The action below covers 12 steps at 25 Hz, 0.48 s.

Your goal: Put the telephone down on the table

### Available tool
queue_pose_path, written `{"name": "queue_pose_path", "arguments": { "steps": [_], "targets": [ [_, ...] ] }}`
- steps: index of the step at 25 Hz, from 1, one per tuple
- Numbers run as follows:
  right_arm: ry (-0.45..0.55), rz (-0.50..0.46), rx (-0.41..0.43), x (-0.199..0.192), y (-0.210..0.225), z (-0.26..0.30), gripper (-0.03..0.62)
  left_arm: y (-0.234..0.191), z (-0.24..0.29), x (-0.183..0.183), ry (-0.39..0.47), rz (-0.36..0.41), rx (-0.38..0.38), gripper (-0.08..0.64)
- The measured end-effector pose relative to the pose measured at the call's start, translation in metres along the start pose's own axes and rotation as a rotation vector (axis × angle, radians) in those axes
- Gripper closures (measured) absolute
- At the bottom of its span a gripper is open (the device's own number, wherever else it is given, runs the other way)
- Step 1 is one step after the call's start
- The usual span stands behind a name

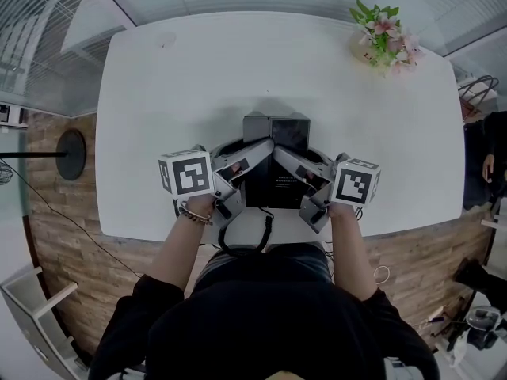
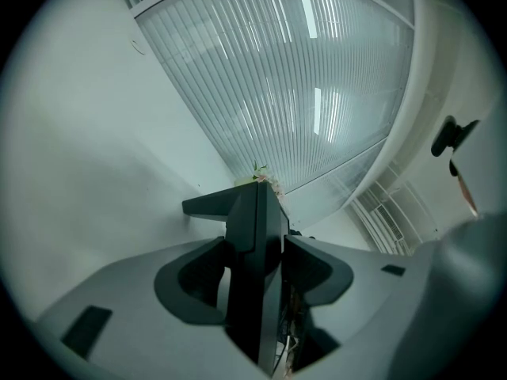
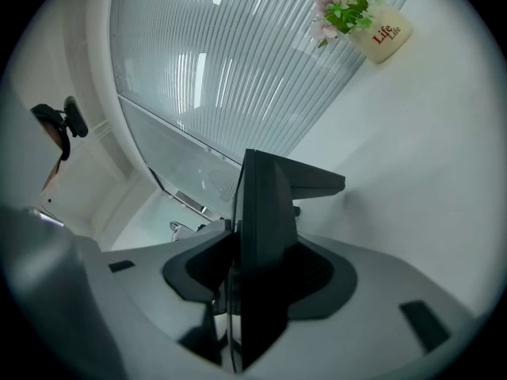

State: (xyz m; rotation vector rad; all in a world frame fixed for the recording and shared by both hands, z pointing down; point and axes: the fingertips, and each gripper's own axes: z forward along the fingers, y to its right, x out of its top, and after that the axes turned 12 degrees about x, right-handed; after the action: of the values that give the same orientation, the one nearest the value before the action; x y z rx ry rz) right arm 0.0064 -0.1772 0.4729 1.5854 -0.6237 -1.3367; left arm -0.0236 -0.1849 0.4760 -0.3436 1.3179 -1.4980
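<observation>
A black telephone (image 1: 273, 182) sits at the near edge of the white table (image 1: 198, 77), between my two grippers; I cannot tell whether it rests on the tabletop. Its black cord (image 1: 247, 242) loops down toward the person. My left gripper (image 1: 257, 155) reaches in from the left. In the left gripper view the telephone (image 2: 255, 236) stands edge-on between the jaws, with thin gaps on both sides. My right gripper (image 1: 291, 161) comes from the right. In the right gripper view its pads press on the telephone (image 3: 265, 228) from both sides.
A cream pot of pink flowers (image 1: 384, 38) stands at the table's far right corner, and shows as the flower pot (image 3: 380, 30) in the right gripper view. A black round stand base (image 1: 71, 154) is on the wooden floor to the left. Glass walls with blinds lie beyond.
</observation>
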Motion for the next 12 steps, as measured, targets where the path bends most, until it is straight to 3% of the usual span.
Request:
{"name": "queue_pose_path", "arguments": {
  "steps": [12],
  "targets": [
    [0.016, -0.041, -0.073, 0.0013, 0.0036, -0.006, 0.368, 0.0066, 0.0008, -0.0023, 0.012, -0.011, -0.014, 0.324]
  ]
}}
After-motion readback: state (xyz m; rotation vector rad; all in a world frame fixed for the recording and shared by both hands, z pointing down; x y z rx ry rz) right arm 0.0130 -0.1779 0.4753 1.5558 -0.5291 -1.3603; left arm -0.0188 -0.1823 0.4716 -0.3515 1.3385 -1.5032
